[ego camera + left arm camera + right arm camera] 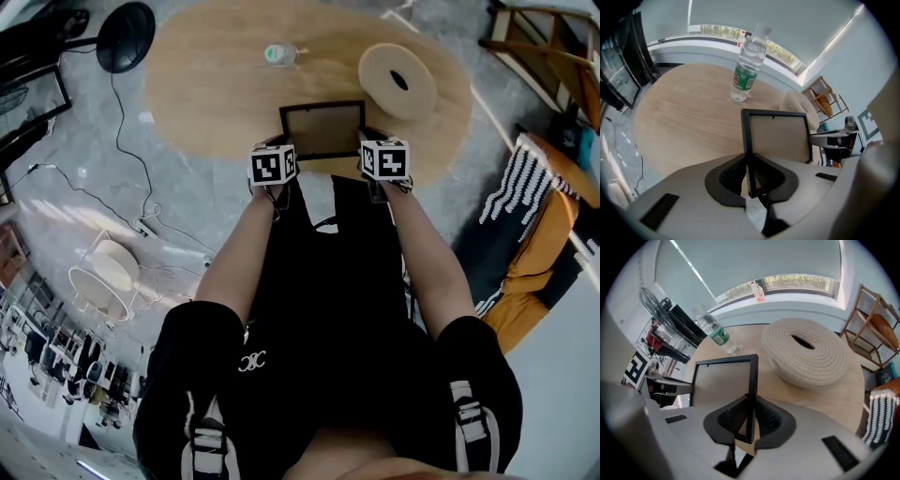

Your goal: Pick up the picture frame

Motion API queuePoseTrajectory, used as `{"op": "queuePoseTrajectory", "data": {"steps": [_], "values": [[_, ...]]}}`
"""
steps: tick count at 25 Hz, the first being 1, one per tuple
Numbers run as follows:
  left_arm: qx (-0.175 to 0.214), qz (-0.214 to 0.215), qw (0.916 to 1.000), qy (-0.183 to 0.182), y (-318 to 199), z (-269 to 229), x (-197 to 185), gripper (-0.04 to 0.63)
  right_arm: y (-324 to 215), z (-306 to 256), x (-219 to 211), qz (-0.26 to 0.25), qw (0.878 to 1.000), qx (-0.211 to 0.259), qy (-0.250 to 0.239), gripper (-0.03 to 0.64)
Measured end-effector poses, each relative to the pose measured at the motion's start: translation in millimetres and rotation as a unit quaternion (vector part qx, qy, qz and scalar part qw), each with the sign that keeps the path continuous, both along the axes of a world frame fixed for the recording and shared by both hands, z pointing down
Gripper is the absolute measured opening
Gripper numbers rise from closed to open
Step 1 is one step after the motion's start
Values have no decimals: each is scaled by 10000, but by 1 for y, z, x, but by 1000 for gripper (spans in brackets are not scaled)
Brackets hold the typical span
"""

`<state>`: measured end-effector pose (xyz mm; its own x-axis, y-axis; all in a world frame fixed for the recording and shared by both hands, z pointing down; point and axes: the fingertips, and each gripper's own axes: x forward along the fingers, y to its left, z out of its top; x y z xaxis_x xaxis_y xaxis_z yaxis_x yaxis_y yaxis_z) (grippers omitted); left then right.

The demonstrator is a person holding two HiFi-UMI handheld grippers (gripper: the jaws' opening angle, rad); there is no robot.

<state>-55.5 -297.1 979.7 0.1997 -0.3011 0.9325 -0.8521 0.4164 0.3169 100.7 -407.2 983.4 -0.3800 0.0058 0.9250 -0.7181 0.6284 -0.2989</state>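
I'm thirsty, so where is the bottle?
In the head view the bottle stands near the far edge of the table, beyond the frame and left of the rope basket.

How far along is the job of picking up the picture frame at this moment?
Done: both grips are made. The left gripper is shut on the left edge of the picture frame, and the right gripper is shut on its right edge. In hand: the frame hangs between them and seems raised over the near edge of the table. Left: probably little, only lifting it fully clear.
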Motion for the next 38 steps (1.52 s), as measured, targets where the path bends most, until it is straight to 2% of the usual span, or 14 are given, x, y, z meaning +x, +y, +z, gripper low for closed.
{"op": "queuePoseTrajectory", "data": {"steps": [3,7,9,11,13,17,20,24,26,29,31,34,36,38], "values": [[307,-116,9995,12,10,-66,-8,66,9,-64,-9,24,9995,153,-279,67],[777,96,9967,-199,14,-158,-24,66,15,-157,-24,95,9967,597,-546,66],[1087,192,9932,-360,2,-200,-41,66,6,-204,-38,190,9925,973,-709,66],[1505,282,9861,-641,-21,-248,-61,64,-7,-249,-54,265,9846,1375,-1047,67],[1995,417,9739,-1003,-43,-302,-76,64,-20,-298,-65,352,9731,1818,-1369,69],[2979,576,9392,-1608,-74,-414,-96,64,-50,-405,-84,540,9399,2698,-2020,67],[3582,633,9087,-2049,-84,-491,-100,64,-63,-488,-88,563,9043,3373,-2556,66],[4288,554,8686,-2422,-89,-579,-87,64,-66,-587,-75,492,8542,4285,-2905,64],[4564,500,8519,-2519,-89,-614,-82,64,-66,-627,-70,507,8313,4624,-3042,63],[4852,473,8325,-2634,-86,-658,-77,65,-62,-674,-65,531,8025,4983,-3239,63],[4974,517,8222,-2718,-80,-681,-73,66,-57,-694,-60,548,7912,5081,-3358,63],[5099,576,8102,-2832,-74,-703,-67,67,-54,-708,-56,593,7864,5048,-3511,63],[5109,608,8065,-2912,-72,-709,-64,67,-54,-710,-54,618,7862,5016,-3557,61],[5095,613,8068,-2928,-69,-708,-63,69,-53,-708,-54,642,7890,4951,-3582,61]]}}
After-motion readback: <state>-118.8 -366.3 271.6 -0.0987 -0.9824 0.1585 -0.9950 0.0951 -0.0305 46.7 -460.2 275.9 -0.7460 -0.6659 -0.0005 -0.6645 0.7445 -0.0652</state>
